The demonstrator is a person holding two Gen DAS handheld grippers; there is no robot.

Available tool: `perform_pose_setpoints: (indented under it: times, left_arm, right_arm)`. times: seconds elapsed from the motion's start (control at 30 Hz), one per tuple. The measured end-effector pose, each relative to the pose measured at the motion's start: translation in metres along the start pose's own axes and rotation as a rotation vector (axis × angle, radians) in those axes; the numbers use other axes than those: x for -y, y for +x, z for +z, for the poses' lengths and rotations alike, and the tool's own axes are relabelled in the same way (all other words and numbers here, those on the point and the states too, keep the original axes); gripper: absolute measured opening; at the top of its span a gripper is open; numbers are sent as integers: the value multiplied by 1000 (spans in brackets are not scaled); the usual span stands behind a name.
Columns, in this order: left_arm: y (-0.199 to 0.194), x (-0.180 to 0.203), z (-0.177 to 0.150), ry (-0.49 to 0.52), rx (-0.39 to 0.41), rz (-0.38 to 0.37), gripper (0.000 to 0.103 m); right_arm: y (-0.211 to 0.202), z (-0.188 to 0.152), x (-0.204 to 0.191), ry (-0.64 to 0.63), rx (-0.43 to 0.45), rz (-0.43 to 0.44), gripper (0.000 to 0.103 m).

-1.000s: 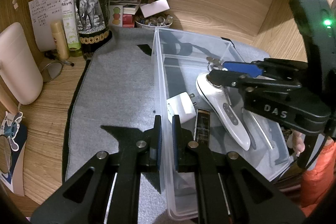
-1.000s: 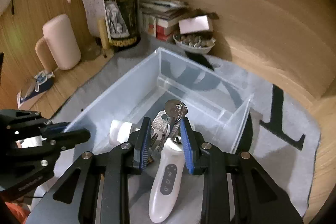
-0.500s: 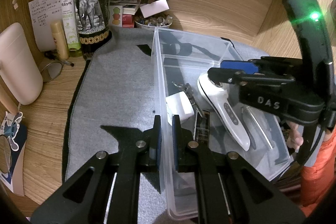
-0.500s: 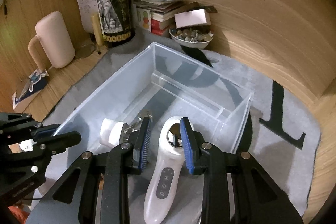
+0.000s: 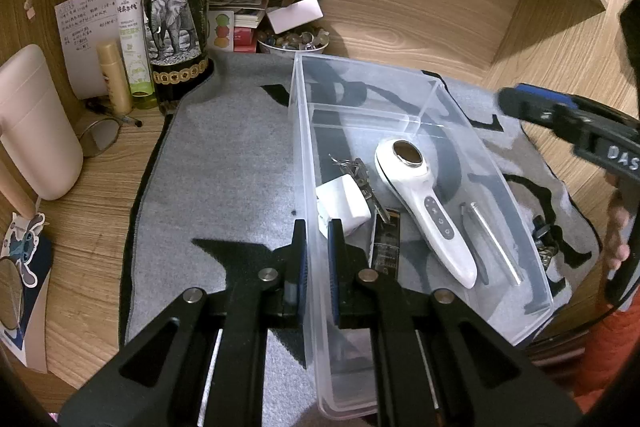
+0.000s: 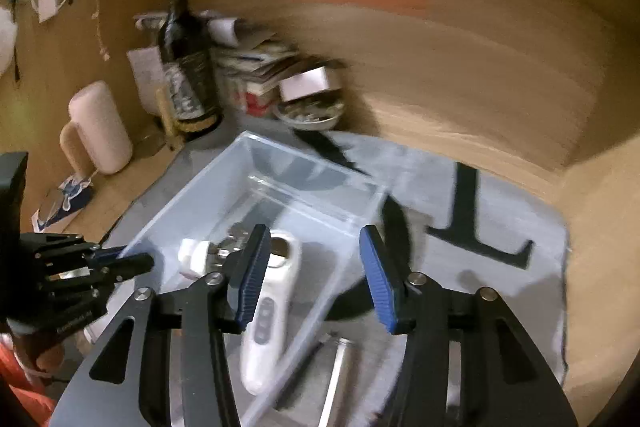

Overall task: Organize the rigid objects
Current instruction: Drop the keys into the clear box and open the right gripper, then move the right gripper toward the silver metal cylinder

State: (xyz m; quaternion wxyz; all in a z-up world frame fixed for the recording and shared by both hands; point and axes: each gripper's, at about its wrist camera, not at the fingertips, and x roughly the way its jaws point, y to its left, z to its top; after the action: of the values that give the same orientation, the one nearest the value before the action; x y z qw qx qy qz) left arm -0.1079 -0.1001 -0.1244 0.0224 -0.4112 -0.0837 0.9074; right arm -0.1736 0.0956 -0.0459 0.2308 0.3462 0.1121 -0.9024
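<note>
Left gripper point(image 5: 316, 251) clamps near wall of clear plastic bin point(image 5: 298, 131) on grey mat, steadying it. Right gripper point(image 6: 316, 279) wide, empty, above bin's right rim, probably seeking next item. White handheld device point(image 5: 424, 203), keys point(image 5: 356, 171) lie inside.

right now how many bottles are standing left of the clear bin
3: a dark wine bottle, a green spray bottle beside it, and a small yellow bottle in front. Clutter behind may hide more.
</note>
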Motion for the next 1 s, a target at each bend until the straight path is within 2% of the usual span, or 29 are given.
perform_pose_setpoints:
  times: [0.17,0.33,0.67,0.87,0.97,1.0]
  left_arm:
    - [0,0,0,1,0,2,8]
    - [0,-1,0,2,1,2,8]
    - [1,-3,0,5,0,4,8]
    - [0,-3,0,4,1,4,8]
    - [0,-4,-1,0,2,0,8]
    - [0,-4,-1,0,2,0,8]
  right_arm:
    - [-18,-11,22,45,13,-54,43]
    - [-17,-35,37,85,-39,-98,44]
    - [20,-88,35,150,-192,-40,44]
    - [36,-104,28,154,-240,-27,43]
    - [40,-110,28,167,-227,-36,37]
    - [43,-112,27,164,-227,-41,32]
